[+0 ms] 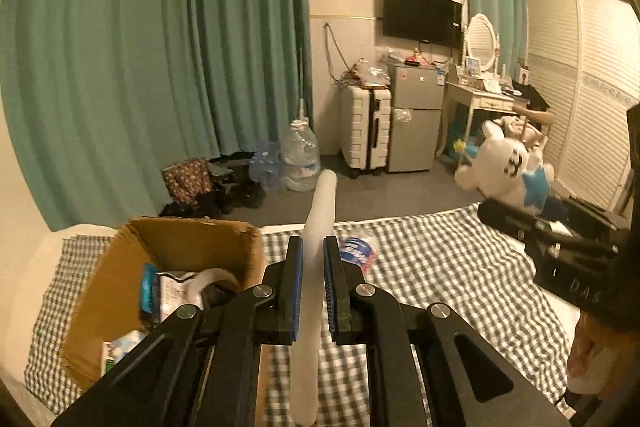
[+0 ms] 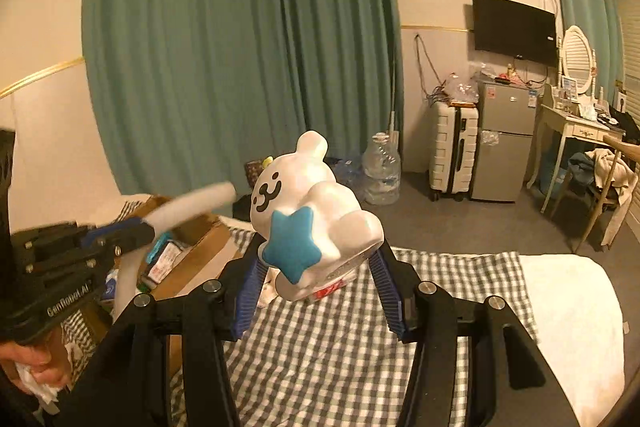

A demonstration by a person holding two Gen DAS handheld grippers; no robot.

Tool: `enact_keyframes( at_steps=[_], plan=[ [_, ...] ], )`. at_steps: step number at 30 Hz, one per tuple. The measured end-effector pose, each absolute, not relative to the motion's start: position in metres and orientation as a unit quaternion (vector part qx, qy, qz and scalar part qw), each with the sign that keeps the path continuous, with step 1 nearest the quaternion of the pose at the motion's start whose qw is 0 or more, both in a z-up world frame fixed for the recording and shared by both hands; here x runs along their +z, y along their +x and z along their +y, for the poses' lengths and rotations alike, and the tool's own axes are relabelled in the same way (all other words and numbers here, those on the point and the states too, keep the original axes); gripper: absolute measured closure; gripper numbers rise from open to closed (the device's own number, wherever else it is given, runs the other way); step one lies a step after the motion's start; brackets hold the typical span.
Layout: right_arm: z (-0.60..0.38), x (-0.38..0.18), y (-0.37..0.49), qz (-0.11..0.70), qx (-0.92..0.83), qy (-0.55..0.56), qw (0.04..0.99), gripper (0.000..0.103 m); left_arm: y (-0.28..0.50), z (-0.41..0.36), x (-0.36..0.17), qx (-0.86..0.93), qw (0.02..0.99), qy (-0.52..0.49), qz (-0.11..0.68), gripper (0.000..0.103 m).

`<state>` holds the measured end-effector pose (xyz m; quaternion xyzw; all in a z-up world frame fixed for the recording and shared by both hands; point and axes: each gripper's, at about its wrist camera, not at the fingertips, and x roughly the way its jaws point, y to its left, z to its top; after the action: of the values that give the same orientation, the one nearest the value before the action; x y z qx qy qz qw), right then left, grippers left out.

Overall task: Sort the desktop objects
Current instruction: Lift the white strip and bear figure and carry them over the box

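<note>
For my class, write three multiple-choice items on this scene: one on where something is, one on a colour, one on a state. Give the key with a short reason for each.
1. Where is the cardboard box?
A. On the checked cloth, left of the left gripper
B. On the floor by the fridge
C. On the dressing table

2. What colour is the star on the white figurine?
A. Red
B. Blue
C. Yellow

3. What is the left gripper doing?
A. Hanging open and empty
B. Shut on the white tube
C. Resting inside the box

Key: 1 A, the box sits on the checked cloth at the left; 2 B, the star is blue; 3 B, both pads press the white tube.
</note>
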<state>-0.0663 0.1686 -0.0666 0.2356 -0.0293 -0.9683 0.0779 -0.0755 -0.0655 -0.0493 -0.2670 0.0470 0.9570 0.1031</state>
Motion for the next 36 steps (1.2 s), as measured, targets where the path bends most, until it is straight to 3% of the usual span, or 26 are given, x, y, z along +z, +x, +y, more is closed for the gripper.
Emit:
enact_keyframes(
  at_steps=[22, 36],
  plan=[
    [0.053, -0.052, -0.074, -0.006, -0.956, 0.234, 0.174, 0.052, -0.082, -0.180, -0.029, 0.967, 0.001, -0.252, 0.038, 0.093],
    [-0.002, -0.067, -0.101, 0.004, -0.943, 0.257, 0.213, 0.052, -0.101, -0.234, -0.052, 0.956, -0.016, -0.292, 0.006, 0.093]
  ],
)
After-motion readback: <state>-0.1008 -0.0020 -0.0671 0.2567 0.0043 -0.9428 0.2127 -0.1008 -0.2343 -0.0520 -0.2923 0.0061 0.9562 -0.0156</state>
